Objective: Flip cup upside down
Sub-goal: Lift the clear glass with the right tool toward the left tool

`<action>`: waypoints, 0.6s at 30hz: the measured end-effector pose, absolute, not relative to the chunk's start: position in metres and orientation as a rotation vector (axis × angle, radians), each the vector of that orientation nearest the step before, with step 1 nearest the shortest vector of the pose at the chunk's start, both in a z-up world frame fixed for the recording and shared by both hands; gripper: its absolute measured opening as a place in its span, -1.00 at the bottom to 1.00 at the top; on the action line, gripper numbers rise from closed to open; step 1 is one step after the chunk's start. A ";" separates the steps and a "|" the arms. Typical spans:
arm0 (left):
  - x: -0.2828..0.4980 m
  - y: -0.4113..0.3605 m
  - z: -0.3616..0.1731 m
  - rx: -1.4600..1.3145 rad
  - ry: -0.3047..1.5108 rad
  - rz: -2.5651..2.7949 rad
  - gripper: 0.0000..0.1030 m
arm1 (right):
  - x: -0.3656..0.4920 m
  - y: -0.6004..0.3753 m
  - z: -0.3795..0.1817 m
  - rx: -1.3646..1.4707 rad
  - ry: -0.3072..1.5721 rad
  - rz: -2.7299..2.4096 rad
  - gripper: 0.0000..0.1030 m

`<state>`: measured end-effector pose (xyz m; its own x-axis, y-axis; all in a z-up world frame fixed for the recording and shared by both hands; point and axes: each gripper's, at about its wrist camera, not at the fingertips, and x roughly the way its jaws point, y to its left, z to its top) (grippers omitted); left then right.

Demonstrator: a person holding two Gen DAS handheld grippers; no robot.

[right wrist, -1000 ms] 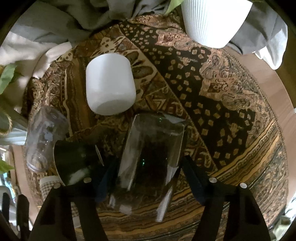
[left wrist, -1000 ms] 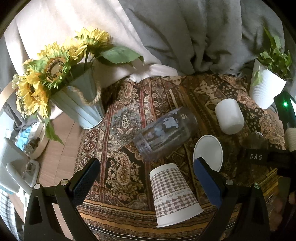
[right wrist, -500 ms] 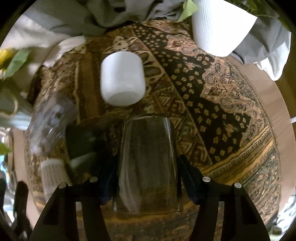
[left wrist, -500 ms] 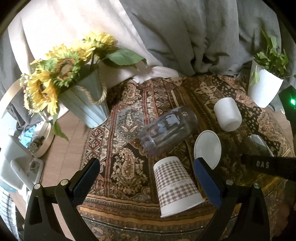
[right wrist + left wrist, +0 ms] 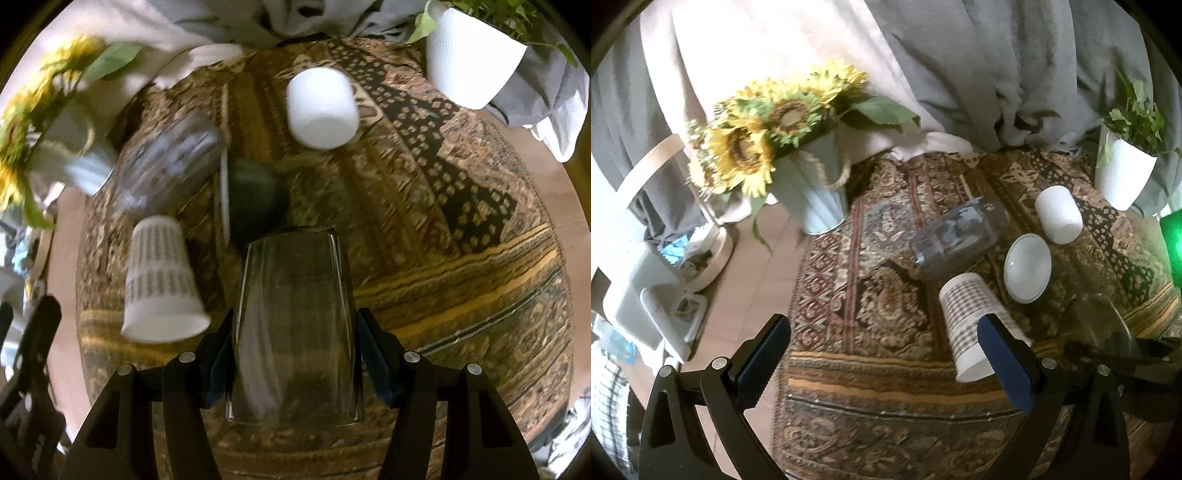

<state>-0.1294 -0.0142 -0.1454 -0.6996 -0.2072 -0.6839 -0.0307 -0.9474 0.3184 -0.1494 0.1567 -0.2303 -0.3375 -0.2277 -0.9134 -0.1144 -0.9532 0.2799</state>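
My right gripper (image 5: 295, 354) is shut on a clear drinking glass (image 5: 295, 317), which stands between its fingers with its base turned away from the camera, above the patterned cloth (image 5: 443, 229). The same glass (image 5: 1104, 325) shows faintly at the right of the left wrist view. My left gripper (image 5: 882, 358) is open and empty, above the near edge of the cloth (image 5: 886, 387). A checked paper cup (image 5: 971, 325) stands upside down beside its right finger (image 5: 1004, 362); it also shows in the right wrist view (image 5: 159, 288).
A clear printed glass (image 5: 956, 236) lies on its side mid-cloth. A white cup (image 5: 1058, 214) stands upside down, a dark cup with white inside (image 5: 1028, 267) lies sideways. A sunflower bucket (image 5: 809, 195) stands at the left, a white plant pot (image 5: 1123, 173) far right.
My right gripper has turned and lifted the clear glass, so it now stands straight between the fingers. My left gripper has drawn back and to the left, away from the checked cup.
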 end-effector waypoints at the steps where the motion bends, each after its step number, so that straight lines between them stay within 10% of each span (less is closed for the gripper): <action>1: -0.127 -0.015 -0.146 1.173 -0.474 -2.767 1.00 | -0.146 0.154 -0.231 1.766 -0.451 -2.467 0.19; 18: -0.097 -0.024 -0.168 1.240 -0.536 -2.699 1.00 | -0.100 0.137 -0.246 1.751 -0.432 -2.494 0.19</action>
<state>-0.0974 -0.0243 -0.1682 -0.6559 -0.2558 -0.7102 -0.0349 -0.9296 0.3670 -0.1001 0.1375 -0.2459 -0.3511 -0.2111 -0.9122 -0.1077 -0.9587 0.2633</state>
